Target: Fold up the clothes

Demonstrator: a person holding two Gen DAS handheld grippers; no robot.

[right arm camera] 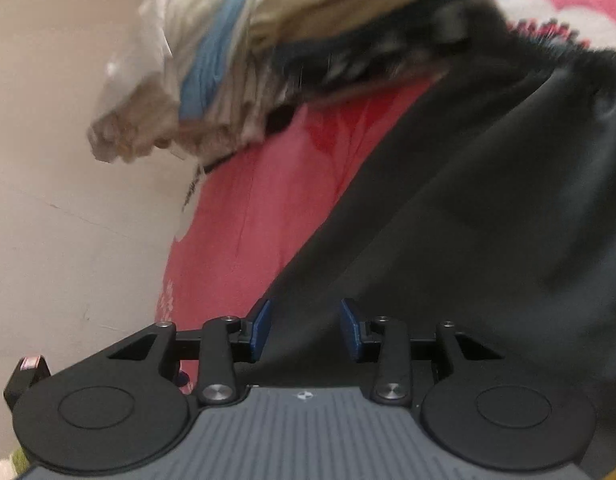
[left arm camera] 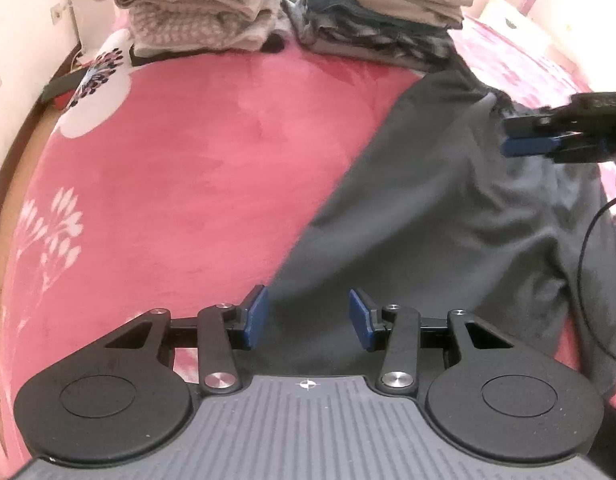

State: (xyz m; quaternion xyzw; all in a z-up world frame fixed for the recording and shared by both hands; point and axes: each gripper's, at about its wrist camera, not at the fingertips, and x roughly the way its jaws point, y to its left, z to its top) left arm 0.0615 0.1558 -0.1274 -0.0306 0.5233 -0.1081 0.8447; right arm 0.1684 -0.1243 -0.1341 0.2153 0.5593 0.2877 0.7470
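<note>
Lying spread on the pink plush bedcover, the dark grey soft cloth garment appears limp and light, best pinched at an edge, while left gripper and right gripper stand part-open, empty.

Your left gripper has blue rectangular pads on black linkage arms pinned with silver screws. Behind them sit two round black discs and a grey ribbed plate bearing a small white crosshair mark. Your right gripper is built the same; a thin black cable trails from it.
</note>
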